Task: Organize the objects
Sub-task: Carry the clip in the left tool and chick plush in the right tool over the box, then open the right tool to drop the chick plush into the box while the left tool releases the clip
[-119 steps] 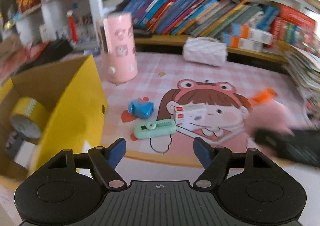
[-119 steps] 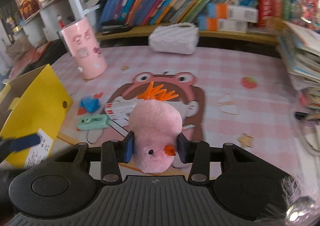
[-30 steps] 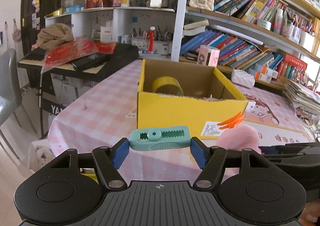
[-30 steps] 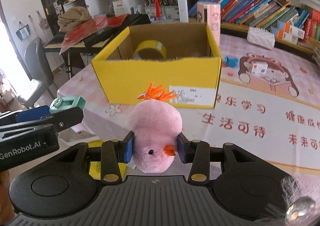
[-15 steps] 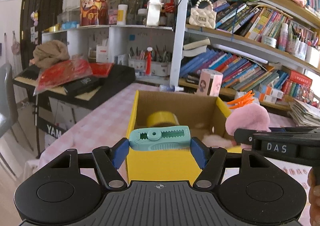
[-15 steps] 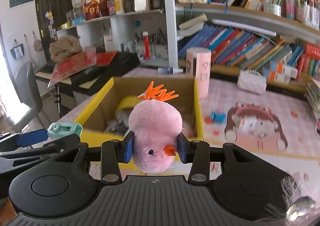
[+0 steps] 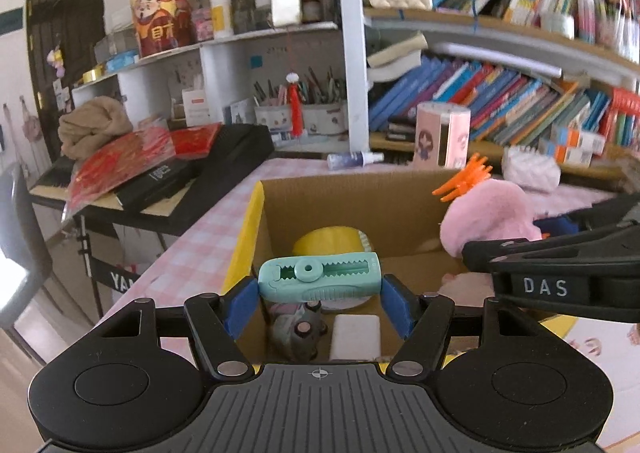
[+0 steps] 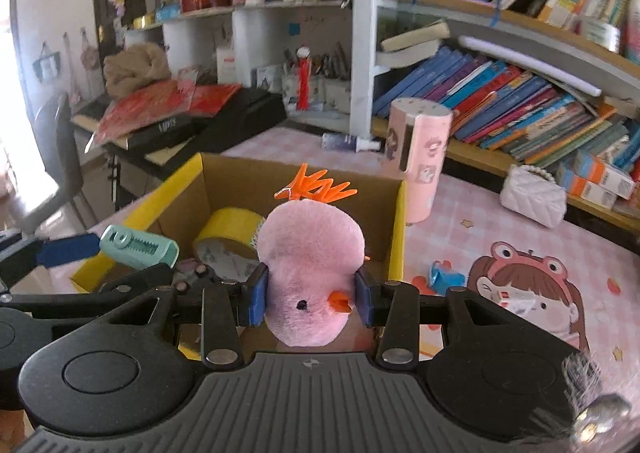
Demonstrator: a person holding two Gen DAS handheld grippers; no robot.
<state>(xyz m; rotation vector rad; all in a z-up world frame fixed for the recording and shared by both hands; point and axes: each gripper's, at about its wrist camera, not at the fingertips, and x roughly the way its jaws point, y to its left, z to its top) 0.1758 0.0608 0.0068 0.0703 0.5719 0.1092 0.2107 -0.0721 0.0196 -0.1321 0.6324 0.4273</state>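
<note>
My left gripper (image 7: pixel 319 303) is shut on a mint-green toothed clip (image 7: pixel 319 277), held crosswise over the near edge of the open yellow cardboard box (image 7: pixel 249 229). My right gripper (image 8: pixel 311 301) is shut on a pink plush chick (image 8: pixel 310 261) with an orange crest, also above the box (image 8: pixel 398 229). In the left wrist view the chick (image 7: pixel 490 219) and the right gripper hang at the right over the box. In the right wrist view the clip (image 8: pixel 138 247) shows at the left. Inside the box lie a yellow tape roll (image 7: pixel 332 241), a grey plush item (image 7: pixel 298 329) and a white block (image 7: pixel 356 335).
A pink cylinder (image 8: pixel 418 157) stands behind the box. On the pink checked tablecloth to the right lie a blue toy (image 8: pixel 444 277), a small white box (image 8: pixel 514 299) and a white quilted pouch (image 8: pixel 532 193). Bookshelves run along the back; a keyboard (image 7: pixel 168 181) stands at the left.
Both grippers have travelled forward over the box with their loads still held. The box front wall has dropped below the fingers, and its inside now shows beneath them.
</note>
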